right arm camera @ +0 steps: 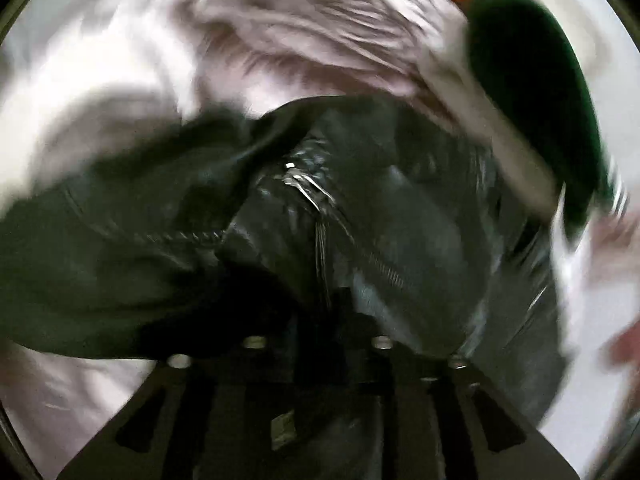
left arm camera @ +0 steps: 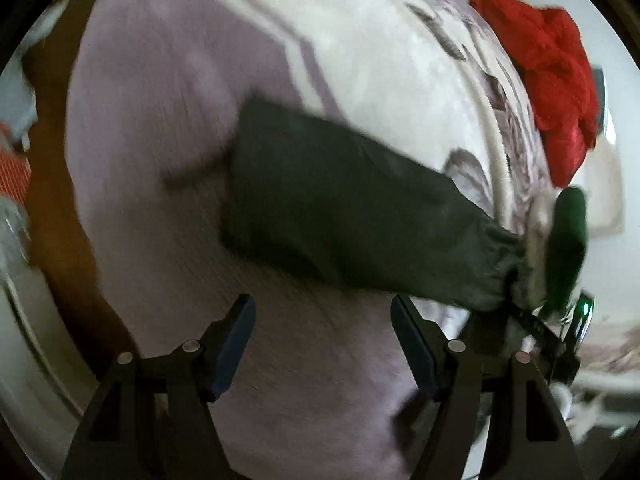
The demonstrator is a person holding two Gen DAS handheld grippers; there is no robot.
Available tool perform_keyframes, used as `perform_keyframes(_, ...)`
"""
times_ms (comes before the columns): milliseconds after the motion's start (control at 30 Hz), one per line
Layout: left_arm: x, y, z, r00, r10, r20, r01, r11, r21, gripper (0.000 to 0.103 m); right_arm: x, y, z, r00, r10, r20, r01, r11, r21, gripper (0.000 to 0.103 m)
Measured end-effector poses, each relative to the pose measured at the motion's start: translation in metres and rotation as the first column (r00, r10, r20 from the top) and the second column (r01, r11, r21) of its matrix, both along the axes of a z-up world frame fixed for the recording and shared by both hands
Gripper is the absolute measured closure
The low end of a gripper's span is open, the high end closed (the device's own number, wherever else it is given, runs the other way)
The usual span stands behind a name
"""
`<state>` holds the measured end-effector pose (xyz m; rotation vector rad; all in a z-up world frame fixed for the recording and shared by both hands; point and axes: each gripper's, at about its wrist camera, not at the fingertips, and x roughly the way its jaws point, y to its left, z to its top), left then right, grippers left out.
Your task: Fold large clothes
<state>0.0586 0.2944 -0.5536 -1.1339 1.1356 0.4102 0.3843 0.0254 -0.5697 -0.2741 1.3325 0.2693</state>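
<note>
Jacket (left arm camera: 336,192) first: it is dark and shiny, and my left camera shows one sleeve of it lying flat across the mauve blanket (left arm camera: 152,128), cuff end running off to the right, where a green-handled gripper reaches it. My left gripper (left arm camera: 322,344) hangs above bare blanket just short of that sleeve, jaws well apart with nothing between the pads, so I judge it is free to go in for the next hold. My right gripper (right arm camera: 320,312) looks almost straight down into the bunched body (right arm camera: 304,216) of the jacket, zip (right arm camera: 308,188) glinting just ahead of the fingers; dark fabric crowds right up to them, but both are black and the picture is smeared, so I cannot tell whether the pads are pressing cloth or only standing over it. The sleeve seems to be spread out sideways so that it can be folded in over the body (that is my guess from how it lies, not a thing I can see). For room, the blanket is open on the near and left side of the sleeve, and its edge drops to a brown floor (left arm camera: 60,216) at the left. A red garment (left arm camera: 552,80) is heaped at the far right edge, well apart from the sleeve, so folds should stay short of it.
</note>
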Motion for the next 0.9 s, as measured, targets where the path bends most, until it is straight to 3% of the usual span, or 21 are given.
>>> perform_keyframes(67,-0.002,-0.005,-0.02,0.996,0.081,0.043,-0.077,0.992,-0.104,0.035,-0.006,-0.024,0.008,0.995,-0.09,-0.047,0.094,0.991,0.092,0.062)
perform_keyframes(167,-0.003,-0.002,-0.042,0.972,0.224,0.075,-0.208,0.961,-0.181,0.035,-0.022,-0.052,0.008,0.973,-0.193,-0.127,0.212,0.964,0.162,0.062)
perform_keyframes(300,-0.001,0.014,-0.051,0.904,0.405,0.139,-0.369,0.902,-0.224,0.035,-0.038,-0.087,-0.011,0.931,-0.297,-0.211,0.335,0.925,0.177,0.062)
perform_keyframes(400,0.007,0.019,-0.045,0.881,0.438,0.179,-0.402,0.892,-0.205,0.035,-0.05,-0.105,-0.019,0.903,-0.359,-0.236,0.404,0.897,0.18,0.062)
perform_keyframes(533,0.023,0.028,-0.039,0.875,0.439,0.203,-0.42,0.898,-0.132,0.041,-0.06,-0.12,-0.023,0.875,-0.407,-0.262,0.462,0.863,0.206,0.062)
perform_keyframes(600,0.039,0.034,-0.026,0.896,0.391,0.212,-0.396,0.918,-0.018,0.09,-0.062,-0.123,-0.02,0.876,-0.41,-0.254,0.462,0.864,0.201,0.062)
perform_keyframes(667,0.054,0.034,-0.017,0.913,0.339,0.229,-0.36,0.931,0.059,0.093,-0.061,-0.121,-0.013,0.887,-0.405,-0.222,0.44,0.886,0.143,0.058)
perform_keyframes(700,0.062,0.036,-0.008,0.922,0.306,0.239,-0.338,0.935,0.108,0.095,-0.058,-0.118,-0.009,0.897,-0.398,-0.192,0.419,0.904,0.082,0.041)
perform_keyframes(733,0.069,0.035,0.001,0.928,0.277,0.248,-0.319,0.936,0.148,0.095,-0.057,-0.114,-0.005,0.917,-0.38,-0.12,0.376,0.925,-0.056,0.021)
perform_keyframes(800,0.085,0.033,0.028,0.949,0.182,0.257,-0.249,0.933,0.259,0.096,-0.055,-0.107,0.003,0.944,-0.329,-0.015,0.32,0.927,-0.196,0.019)
perform_keyframes(900,0.098,0.02,0.064,0.965,0.054,0.256,-0.157,0.904,0.399,0.096,-0.049,-0.104,0.005,0.956,-0.291,0.039,0.29,0.918,-0.269,0.018)
